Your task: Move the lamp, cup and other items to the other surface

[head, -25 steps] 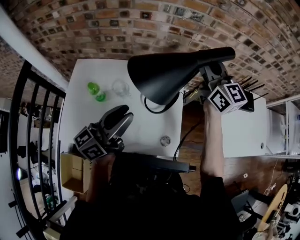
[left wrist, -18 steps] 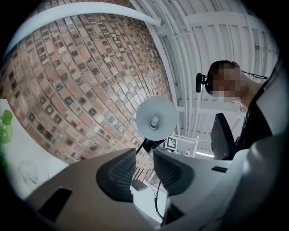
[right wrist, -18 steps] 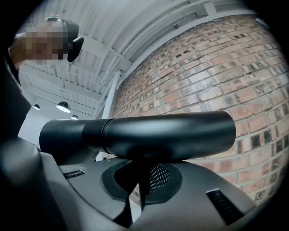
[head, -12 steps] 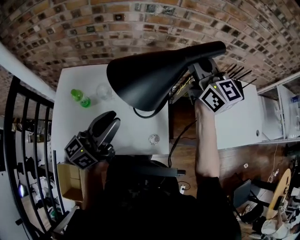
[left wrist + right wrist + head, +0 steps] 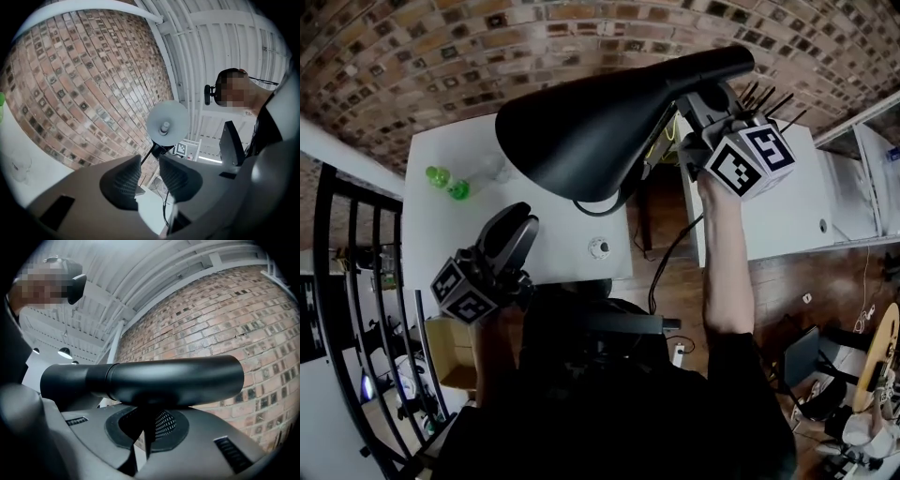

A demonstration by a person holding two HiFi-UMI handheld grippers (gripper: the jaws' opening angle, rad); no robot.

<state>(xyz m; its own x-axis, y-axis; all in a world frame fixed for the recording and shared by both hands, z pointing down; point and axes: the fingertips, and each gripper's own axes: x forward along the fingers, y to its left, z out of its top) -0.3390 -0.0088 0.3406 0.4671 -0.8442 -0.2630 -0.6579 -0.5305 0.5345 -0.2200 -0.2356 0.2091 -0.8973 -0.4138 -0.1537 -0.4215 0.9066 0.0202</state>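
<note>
My right gripper point(image 5: 697, 120) is shut on the thin stem of the black lamp point(image 5: 581, 131) and holds it in the air above the gap between the two white surfaces. In the right gripper view the lamp's black tube point(image 5: 164, 380) lies straight across the jaws. The shade's pale inside point(image 5: 167, 119) shows in the left gripper view. My left gripper point(image 5: 514, 225) hovers over the left table point(image 5: 441, 244), jaws a little apart and empty point(image 5: 150, 176). A green bottle point(image 5: 447, 182) and a clear glass cup point(image 5: 492, 169) stand at that table's far left; the shade partly hides the cup.
A small round object point(image 5: 599, 247) lies near the left table's right front corner. The lamp's cord point(image 5: 670, 262) hangs into the gap. The other white surface point(image 5: 787, 216) is to the right. A black railing point(image 5: 356, 281) and a cardboard box point(image 5: 445, 352) stand at the left.
The lamp has risen closer to the head camera and looks larger, covering more of the left table. The right gripper stays shut on it. The left gripper has hardly moved.
</note>
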